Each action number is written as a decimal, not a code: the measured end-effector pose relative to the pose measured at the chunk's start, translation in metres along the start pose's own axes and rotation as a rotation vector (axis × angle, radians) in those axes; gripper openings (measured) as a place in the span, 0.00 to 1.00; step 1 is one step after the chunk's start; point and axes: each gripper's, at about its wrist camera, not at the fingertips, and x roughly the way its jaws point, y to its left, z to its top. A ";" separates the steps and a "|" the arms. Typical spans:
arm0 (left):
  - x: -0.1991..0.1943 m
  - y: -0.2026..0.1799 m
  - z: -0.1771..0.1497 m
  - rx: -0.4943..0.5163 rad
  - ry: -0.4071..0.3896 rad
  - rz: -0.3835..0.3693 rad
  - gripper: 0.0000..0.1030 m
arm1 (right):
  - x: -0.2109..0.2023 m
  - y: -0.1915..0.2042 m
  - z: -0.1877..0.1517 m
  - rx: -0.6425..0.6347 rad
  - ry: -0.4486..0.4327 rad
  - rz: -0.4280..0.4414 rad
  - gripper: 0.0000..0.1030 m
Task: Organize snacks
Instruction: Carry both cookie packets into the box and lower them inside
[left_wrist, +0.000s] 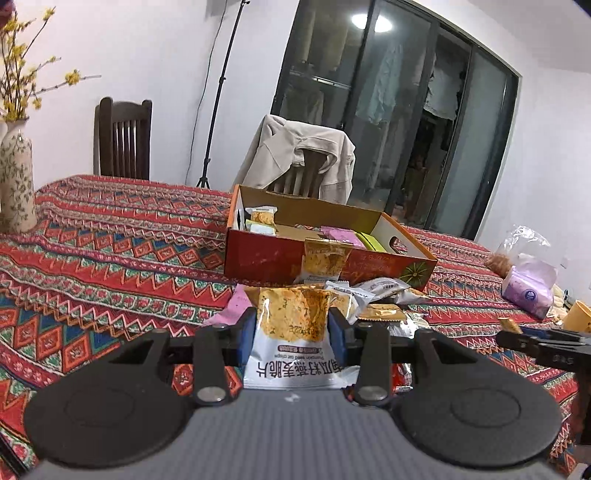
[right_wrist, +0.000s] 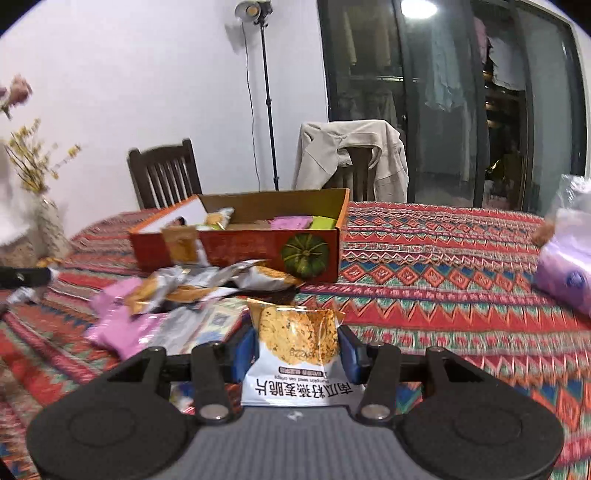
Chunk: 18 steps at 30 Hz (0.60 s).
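Foil oat-crisp packets, one pinched in each claw, left claw (left_wrist: 291, 325) and right claw (right_wrist: 297, 343), held above the loose pile (right_wrist: 177, 295) (worktop-side), presumably bound for the box (left_wrist: 280, 254).

A box (left_wrist: 325, 254) sits on the table (left_wrist: 110, 236), packets (left_wrist: 341, 236) inside it — more packets (right_wrist: 177, 295) lie heaped before it. A draped chair (left_wrist: 303, 158) stands behind; a vase (left_wrist: 14, 184) stands far left.
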 end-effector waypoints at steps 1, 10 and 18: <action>0.001 -0.002 0.003 0.007 -0.002 0.004 0.39 | -0.006 0.001 -0.001 0.006 -0.008 0.009 0.46; 0.065 -0.012 0.076 0.067 -0.015 -0.076 0.40 | 0.014 0.010 0.056 -0.057 -0.056 0.103 0.46; 0.205 -0.014 0.168 0.113 0.104 -0.092 0.40 | 0.152 0.018 0.175 -0.110 0.004 0.214 0.46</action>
